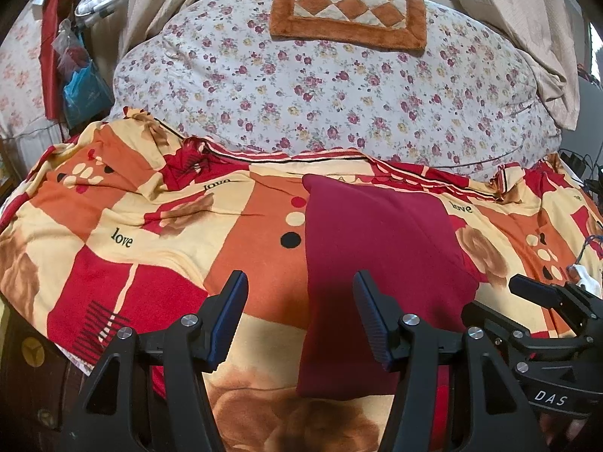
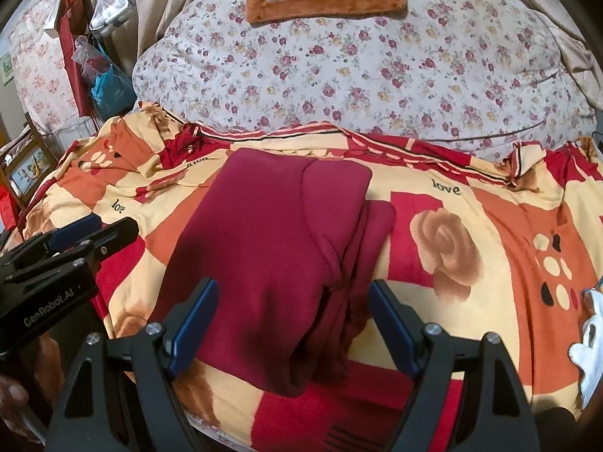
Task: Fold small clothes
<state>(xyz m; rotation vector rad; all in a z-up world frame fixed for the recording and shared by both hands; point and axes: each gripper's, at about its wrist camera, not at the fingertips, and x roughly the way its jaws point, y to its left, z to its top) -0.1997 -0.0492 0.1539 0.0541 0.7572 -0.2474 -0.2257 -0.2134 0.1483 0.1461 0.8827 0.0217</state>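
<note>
A dark red garment (image 1: 377, 263) (image 2: 279, 241) lies folded into a long strip on the patterned bedspread (image 1: 143, 248) (image 2: 490, 233), its layers overlapping along the right edge. My left gripper (image 1: 301, 301) hovers open above the garment's left edge, nothing between its blue pads. My right gripper (image 2: 294, 312) stands open over the garment's near end, the cloth lying below the fingers and not pinched. The right gripper (image 1: 546, 301) shows at the right of the left wrist view, and the left gripper (image 2: 75, 241) at the left of the right wrist view.
A flowered duvet (image 1: 320, 86) is heaped behind the bedspread, with a brown checked mat (image 1: 346, 11) on top. Bags (image 1: 79, 79) hang at the far left beside a curtain. A white cloth item (image 2: 588, 342) lies at the bed's right edge.
</note>
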